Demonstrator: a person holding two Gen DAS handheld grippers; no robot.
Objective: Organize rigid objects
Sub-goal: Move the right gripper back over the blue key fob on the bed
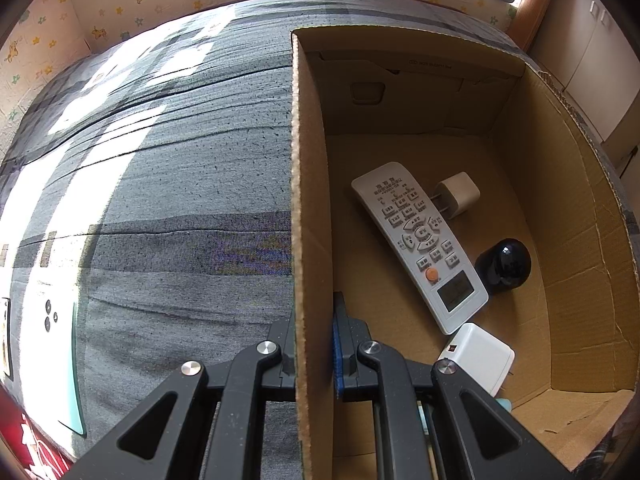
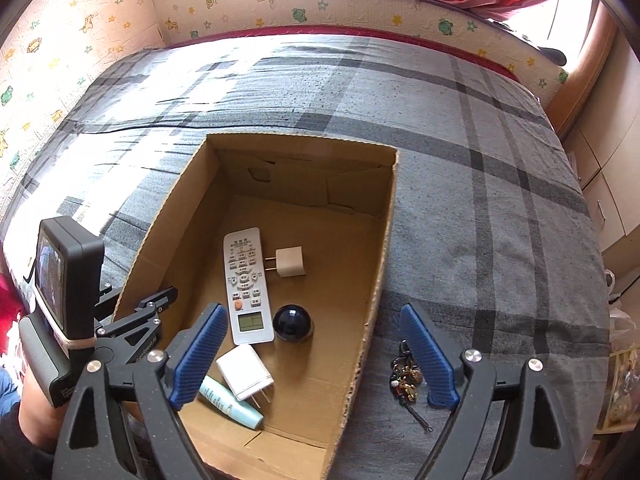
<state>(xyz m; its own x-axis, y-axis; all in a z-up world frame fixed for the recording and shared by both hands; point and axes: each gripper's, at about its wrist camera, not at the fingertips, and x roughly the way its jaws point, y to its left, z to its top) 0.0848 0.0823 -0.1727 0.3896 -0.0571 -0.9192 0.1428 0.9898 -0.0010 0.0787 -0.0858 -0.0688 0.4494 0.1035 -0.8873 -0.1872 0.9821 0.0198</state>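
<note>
- Already, most of the loose things lay inside the cardboard box (image 2: 384,240) on the bed (image 2: 500,184), which filled the middle of the right wrist view.
- On the box floor sat a white remote (image 2: 247,284), a beige plug (image 2: 291,267) just beside it, a black ball-shaped object (image 2: 292,322), a white charger (image 2: 245,372) and a pale blue tube (image 2: 230,400) toward the lower left of the box.
- The left claw (image 1: 314,356) was clamped on the box's near side wall, one finger outside and one inside, at the bottom centre of the left wrist view, so it seemed to be steadying the box.
- The right claw (image 2: 312,360) stood wide apart with nothing between its fingers, hanging above the near end of the box.
- A bunch of keys with charms (image 2: 406,380) lay outside the box on the bedspread, at the lower right of that view, close to the right-hand finger.
- Judging by that, five items were stowed and the keys looked like what remained to be picked up; a flat white thing at the far left edge of the left wrist view was too cropped to identify.
</note>
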